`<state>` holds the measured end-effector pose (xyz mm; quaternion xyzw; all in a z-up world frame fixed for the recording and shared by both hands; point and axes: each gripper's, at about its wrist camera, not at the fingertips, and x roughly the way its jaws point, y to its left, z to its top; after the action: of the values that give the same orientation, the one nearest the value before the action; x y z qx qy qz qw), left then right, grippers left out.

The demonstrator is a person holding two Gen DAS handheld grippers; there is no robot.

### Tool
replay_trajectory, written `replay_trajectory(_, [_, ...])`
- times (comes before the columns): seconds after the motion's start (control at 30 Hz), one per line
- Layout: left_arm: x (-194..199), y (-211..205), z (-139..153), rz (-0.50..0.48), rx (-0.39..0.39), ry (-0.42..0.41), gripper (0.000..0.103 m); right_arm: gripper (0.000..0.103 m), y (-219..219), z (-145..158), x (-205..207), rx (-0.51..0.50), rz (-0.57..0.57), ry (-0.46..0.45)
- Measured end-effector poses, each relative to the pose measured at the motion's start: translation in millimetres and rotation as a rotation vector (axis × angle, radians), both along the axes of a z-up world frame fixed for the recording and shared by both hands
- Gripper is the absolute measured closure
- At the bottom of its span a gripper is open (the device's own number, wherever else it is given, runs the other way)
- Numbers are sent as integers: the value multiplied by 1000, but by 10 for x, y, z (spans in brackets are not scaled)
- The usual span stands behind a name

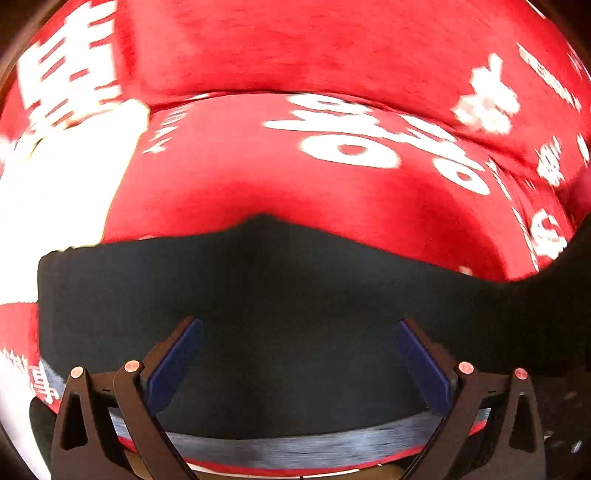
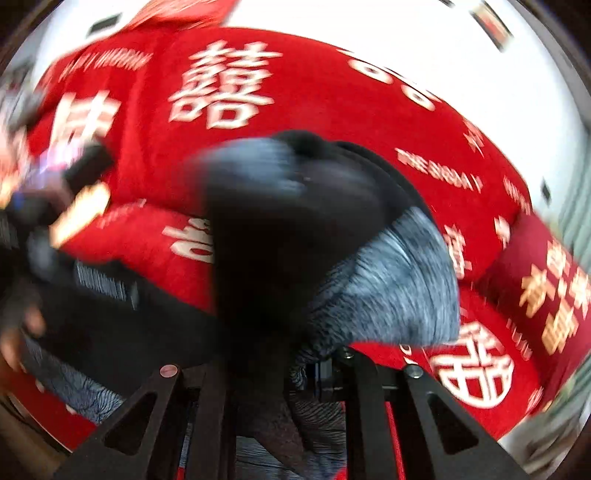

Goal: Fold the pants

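Observation:
The dark pants (image 1: 295, 295) lie flat on a red bedspread with white characters (image 1: 295, 55); a grey ribbed waistband (image 1: 295, 443) runs along their near edge. My left gripper (image 1: 300, 328) is open just above the pants, its blue pads (image 1: 177, 362) spread wide with nothing between them. In the right wrist view my right gripper (image 2: 284, 354) is shut on the pants (image 2: 295, 229), lifting a bunched fold with the grey ribbed band (image 2: 399, 288) hanging to the right. The fabric hides the fingertips. The left gripper and its hand (image 2: 44, 206) show blurred at the left.
The red bedspread (image 2: 332, 92) covers the whole surface, with a ridge across it. A dark red pillow or cushion with gold characters (image 2: 546, 295) lies at the right. A white patch (image 1: 62, 184) lies at the left. A pale wall or floor (image 2: 406, 22) lies beyond the bed.

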<state>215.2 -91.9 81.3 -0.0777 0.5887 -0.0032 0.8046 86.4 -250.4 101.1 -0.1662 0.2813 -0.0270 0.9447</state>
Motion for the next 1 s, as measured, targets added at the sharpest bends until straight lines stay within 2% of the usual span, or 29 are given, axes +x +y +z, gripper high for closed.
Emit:
replay_trajectory(0.13, [-116, 445, -190, 74, -37, 37, 0, 86, 649, -482, 78, -169, 61, 76])
replay_trajectory(0.27, [-217, 722, -323, 119, -74, 49, 0, 86, 1037, -862, 136, -313, 82, 139])
replay_trajectory(0.33, [-253, 795, -366, 128, -91, 51, 0, 85, 1099, -962, 112, -358, 75, 158])
replay_trajectory(0.4, [-267, 797, -373, 122, -92, 47, 0, 76, 1162, -1012, 74, -396, 75, 181])
replay_trajectory(0.5, [-253, 796, -337, 117, -103, 32, 0, 47, 1252, -893, -70, -395, 132, 187])
replay_trajectory(0.53, [-247, 806, -318, 117, -114, 27, 0, 33, 1275, -835, -127, -381, 157, 186])
replay_trajectory(0.57, [-240, 813, -291, 117, -121, 21, 0, 26, 1273, -708, -255, -346, 199, 184])
replay_trajectory(0.63, [-222, 819, -232, 117, -124, 8, 0, 25, 1214, -521, -404, -271, 258, 198])
replay_trajectory(0.7, [-229, 786, -173, 108, -121, -2, 0, 24, 947, -254, -498, -94, 282, 219])
replay_trajectory(0.77, [-234, 661, -112, 77, -102, -12, 0, 23, 536, -95, -385, 83, 233, 247])
replay_trajectory(0.83, [-237, 462, -63, 25, -60, -21, 0, 23, 184, -95, -197, 201, 162, 270])
replay_trajectory(0.87, [-245, 356, -45, -3, -29, -29, 0, 23, -115, -131, -51, 275, 78, 289])
replay_trajectory(0.97, [-316, 31, -81, -76, 69, -22, 0, 23, -603, -337, 103, 454, -16, 369])
replay_trajectory(1.0, [-353, -44, -129, -98, 89, -8, 0, 23, -655, -392, 91, 477, -27, 382])
